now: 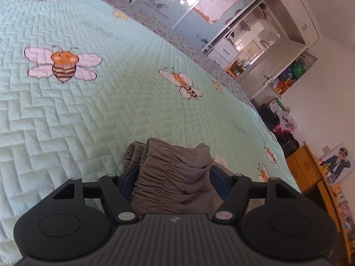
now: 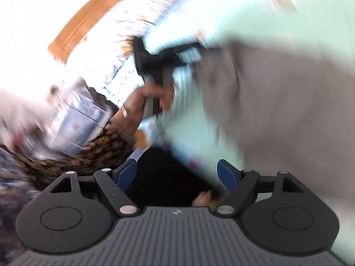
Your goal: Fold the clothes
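On the bed, left to right:
Bedspread [image 1: 88,115]: mint green, quilted in a herringbone stitch, printed with bees; covers the bed fully.
Bee print [image 1: 63,63]: large, lying on the bedspread up and left of the garment.
Left gripper [image 1: 175,177]: seen from its own camera; blue pads sit on either side of a bunched grey waistband and pinch it, so the jaws stand fairly wide around the thick fabric.
Grey garment [image 1: 175,177]: gathered elastic waistband held between the left gripper's pads; the cloth rises past the fingertips in folds, above the bedspread.
Wardrobe [image 1: 273,37]: white, with open shelves, beyond the far edge of the bed.
Right wrist view: heavily motion-blurred; fine detail cannot be read.
Hand [image 2: 144,102]: person's hand wrapped around the handle of the left gripper, patterned sleeve [image 2: 106,146] below it.
Right gripper [image 2: 179,175]: blue pads spread apart, nothing between them.
Garment, right wrist view: broad grey area filling the right side, against the pale green bedspread.
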`<state>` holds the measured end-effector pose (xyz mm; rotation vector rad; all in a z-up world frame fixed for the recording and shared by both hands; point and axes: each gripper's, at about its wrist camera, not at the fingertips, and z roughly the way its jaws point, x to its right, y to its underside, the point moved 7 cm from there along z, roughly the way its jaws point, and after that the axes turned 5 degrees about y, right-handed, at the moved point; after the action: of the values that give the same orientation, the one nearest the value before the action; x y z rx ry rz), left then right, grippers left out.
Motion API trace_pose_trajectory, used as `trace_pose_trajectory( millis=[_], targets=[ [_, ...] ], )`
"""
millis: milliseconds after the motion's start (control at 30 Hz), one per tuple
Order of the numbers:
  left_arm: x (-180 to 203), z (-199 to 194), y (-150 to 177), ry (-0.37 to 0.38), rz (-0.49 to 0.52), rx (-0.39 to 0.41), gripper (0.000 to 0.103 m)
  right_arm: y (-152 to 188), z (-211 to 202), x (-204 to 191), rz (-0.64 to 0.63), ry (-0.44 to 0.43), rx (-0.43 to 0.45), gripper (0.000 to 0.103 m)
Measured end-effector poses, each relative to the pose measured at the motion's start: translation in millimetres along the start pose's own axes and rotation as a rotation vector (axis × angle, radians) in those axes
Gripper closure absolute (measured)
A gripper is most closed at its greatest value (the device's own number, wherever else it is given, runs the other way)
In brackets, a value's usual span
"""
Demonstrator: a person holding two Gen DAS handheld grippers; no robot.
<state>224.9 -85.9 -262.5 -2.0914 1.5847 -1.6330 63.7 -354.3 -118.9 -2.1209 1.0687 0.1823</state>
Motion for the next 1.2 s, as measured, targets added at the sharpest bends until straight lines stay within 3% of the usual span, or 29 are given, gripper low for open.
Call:
trace_pose_trajectory(
  millis=[67, 100, 200, 267, 333, 533, 600, 667, 767, 933, 1000, 1100, 1200],
  targets=[
    [-6.3, 3.1, -3.3, 0.03, -0.049, -0.02, 0.03, -33.6, 18.6, -10.4, -0.183, 0.044, 0.104, 0.023],
    [-9.7, 3.6, -4.4, 0.049, -0.081, -0.022, 0.03, -51.1, 28.9, -8.6, -0.195, 0.029, 0.158, 0.023],
    [-20.2, 2.2, -6.5, 0.113, -0.196, -0.007, 0.03, -101.5, 58.9, 25.8, 0.077, -0.076, 0.309, 0.024],
    [-27.7, 1.1, -7.4, 0.167, -0.288, 0.011, 0.03, -119.8, 81.4, 48.4, 0.218, -0.144, 0.339, 0.037],
    [-32.8, 0.6, -7.7, 0.202, -0.35, 0.031, 0.03, -130.2, 107.9, 63.0, 0.31, -0.182, 0.32, 0.053],
    [-45.0, -2.8, -8.2, 0.275, -0.49, 0.099, 0.029, -139.0, 181.8, 78.1, 0.431, -0.259, 0.239, 0.054],
    [-48.7, -6.7, -8.2, 0.29, -0.516, 0.12, 0.029, -135.0, 201.8, 87.4, 0.44, -0.193, 0.212, 0.054],
    [-49.1, -13.5, -6.6, 0.295, -0.514, 0.137, 0.029, -128.6, 214.1, 98.9, 0.437, -0.096, 0.187, 0.058],
    [-51.0, -30.0, -1.8, 0.267, -0.508, 0.16, 0.029, -116.9, 216.0, 115.9, 0.471, -0.058, 0.181, 0.076],
    [-43.5, -40.3, 5.7, 0.152, -0.394, 0.114, 0.028, -106.4, 216.3, 141.4, 0.622, -0.137, 0.196, 0.089],
    [-37.0, -35.1, 7.2, 0.112, -0.326, 0.063, 0.028, -101.3, 218.1, 148.1, 0.656, -0.136, 0.193, 0.103],
    [-31.2, -26.0, 10.4, 0.063, -0.249, 0.005, 0.028, -96.4, 219.7, 152.7, 0.679, -0.145, 0.193, 0.103],
    [-34.1, -18.7, 11.9, 0.067, -0.229, -0.03, 0.028, -93.0, 219.4, 154.4, 0.685, -0.163, 0.199, 0.103]
  ],
)
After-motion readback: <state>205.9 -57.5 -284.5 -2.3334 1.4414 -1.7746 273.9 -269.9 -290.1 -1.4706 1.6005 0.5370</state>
